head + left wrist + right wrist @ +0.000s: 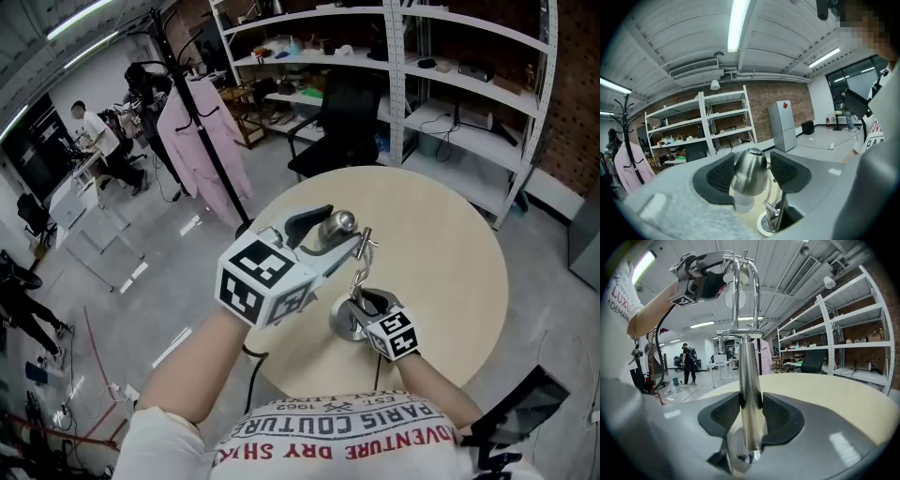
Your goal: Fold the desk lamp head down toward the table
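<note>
A small chrome desk lamp stands on the round beige table. Its round base sits near the table's front edge, and its jointed arm rises from there. The left gripper is shut on the bell-shaped lamp head, whose white bulb end points back at the camera. The right gripper is shut on the upright stem just above the base. In the right gripper view the left gripper holds the lamp head high above the stem.
A black office chair stands beyond the table's far edge. Metal shelves line the back wall. A coat rack with a pink garment is at the left. People work at desks at the far left.
</note>
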{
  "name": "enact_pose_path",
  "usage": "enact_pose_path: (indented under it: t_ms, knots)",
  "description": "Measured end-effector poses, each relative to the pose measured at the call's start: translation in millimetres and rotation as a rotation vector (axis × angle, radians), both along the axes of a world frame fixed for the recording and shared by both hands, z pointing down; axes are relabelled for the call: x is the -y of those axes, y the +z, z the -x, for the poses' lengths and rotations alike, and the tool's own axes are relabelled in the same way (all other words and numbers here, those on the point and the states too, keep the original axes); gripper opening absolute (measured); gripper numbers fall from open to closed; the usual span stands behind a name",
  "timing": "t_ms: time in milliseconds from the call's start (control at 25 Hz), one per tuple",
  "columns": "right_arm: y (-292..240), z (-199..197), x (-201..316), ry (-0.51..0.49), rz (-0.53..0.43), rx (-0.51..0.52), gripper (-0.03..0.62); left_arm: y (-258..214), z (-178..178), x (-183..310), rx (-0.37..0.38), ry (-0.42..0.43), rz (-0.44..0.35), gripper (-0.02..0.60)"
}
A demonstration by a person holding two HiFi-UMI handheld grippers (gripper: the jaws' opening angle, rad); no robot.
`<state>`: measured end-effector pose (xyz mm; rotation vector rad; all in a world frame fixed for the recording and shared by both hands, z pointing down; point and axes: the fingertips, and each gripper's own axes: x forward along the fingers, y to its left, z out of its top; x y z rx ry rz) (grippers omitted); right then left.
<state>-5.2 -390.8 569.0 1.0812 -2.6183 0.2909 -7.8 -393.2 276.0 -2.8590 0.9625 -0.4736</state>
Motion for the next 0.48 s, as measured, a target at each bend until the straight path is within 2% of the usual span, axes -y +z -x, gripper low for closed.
enact_pose_path:
  t_ms: [200, 480]
  knots:
    - [-0.1, 2.0, 1.7, -0.011, -0.003, -0.013, 0.146, 4.7, 2.2, 7.8, 0.000, 0.004, 0.040, 0.247]
    - [2.8, 1.9, 2.6, -0.021, -0.002, -0.012, 0.144, 7.1, 1.4, 8.2, 0.016, 0.011, 0.039, 0.241]
